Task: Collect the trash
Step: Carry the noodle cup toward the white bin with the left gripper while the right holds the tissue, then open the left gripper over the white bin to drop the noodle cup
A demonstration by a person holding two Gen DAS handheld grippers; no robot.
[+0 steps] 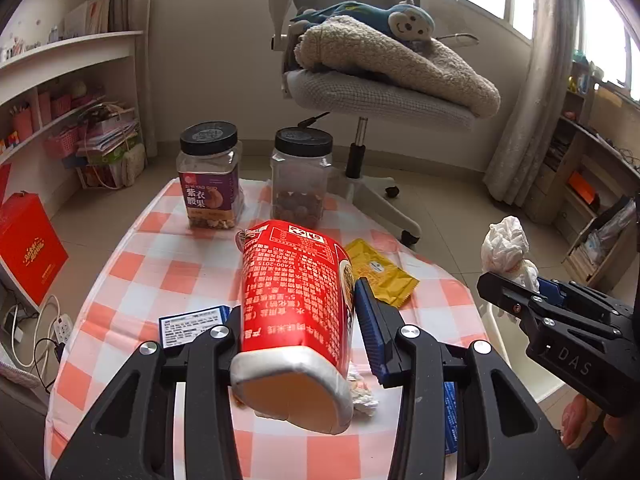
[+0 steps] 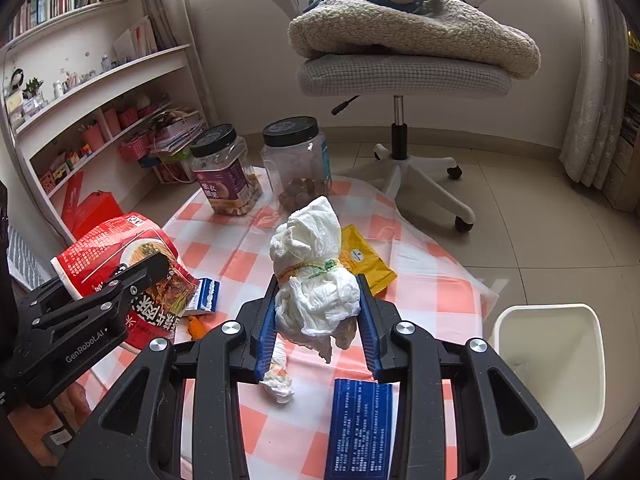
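Note:
My left gripper is shut on a red instant-noodle cup, squashed and held above the checked table; it also shows in the right wrist view. My right gripper is shut on a crumpled white tissue wad, held above the table; the wad also shows in the left wrist view. A yellow wrapper lies flat on the table beyond it. A white bin stands on the floor at the right of the table.
Two black-lidded jars stand at the table's far edge. Blue packets and small scraps lie on the cloth. An office chair with a blanket stands behind; shelves at left.

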